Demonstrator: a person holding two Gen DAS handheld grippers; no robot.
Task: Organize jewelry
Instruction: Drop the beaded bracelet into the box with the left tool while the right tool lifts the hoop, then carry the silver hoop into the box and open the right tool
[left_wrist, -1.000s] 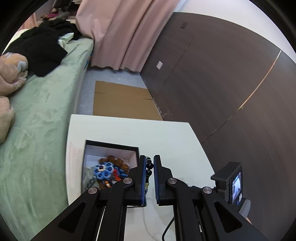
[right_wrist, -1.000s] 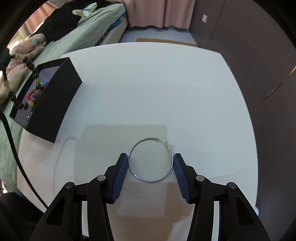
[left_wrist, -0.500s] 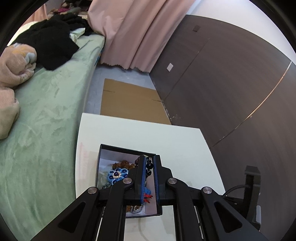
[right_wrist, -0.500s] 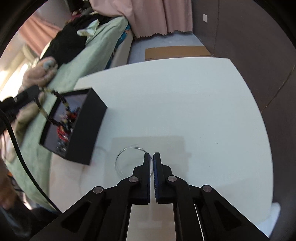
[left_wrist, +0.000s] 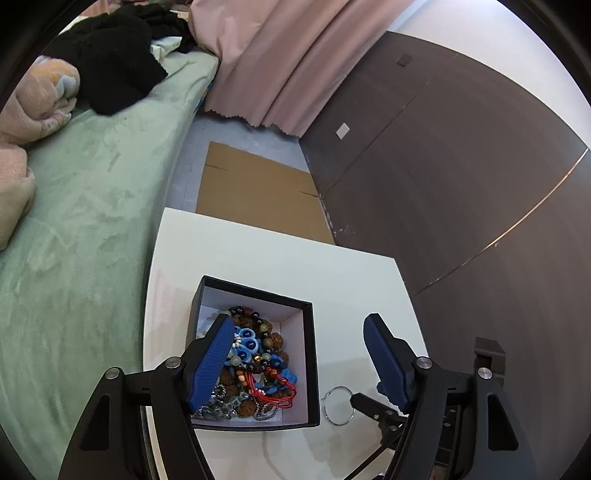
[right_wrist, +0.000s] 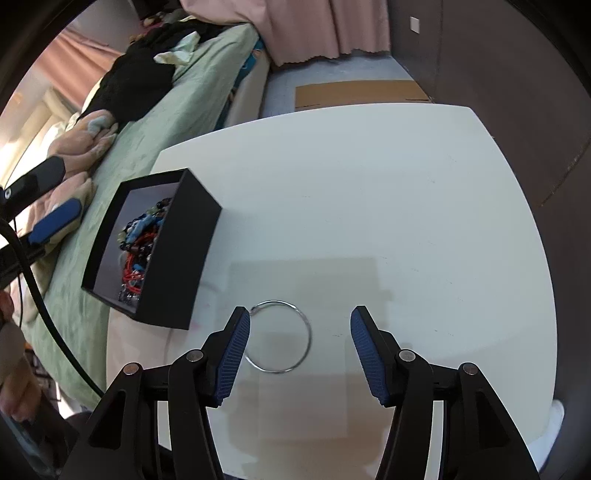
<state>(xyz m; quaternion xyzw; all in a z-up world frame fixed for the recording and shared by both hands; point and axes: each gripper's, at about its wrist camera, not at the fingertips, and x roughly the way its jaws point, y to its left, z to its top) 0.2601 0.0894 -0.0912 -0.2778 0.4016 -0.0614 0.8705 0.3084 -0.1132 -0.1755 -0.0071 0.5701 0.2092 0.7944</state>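
A black box with a white inside stands on the white table and holds a pile of beaded bracelets and chains. My left gripper is open and empty above the box. A thin silver hoop lies flat on the table right of the box; it also shows in the left wrist view. My right gripper is open just above the hoop, which lies toward its left finger. The left gripper's blue pad shows at the left of the right wrist view.
A green bed with a black garment and a pink blanket runs along the table's left side. Flat cardboard lies on the floor beyond the table. A dark wall and pink curtain stand behind.
My left gripper has opened and the dark beaded bracelet it held now lies in the box. My right gripper shut beside the hoop, then opened again; the hoop still lies on the table.
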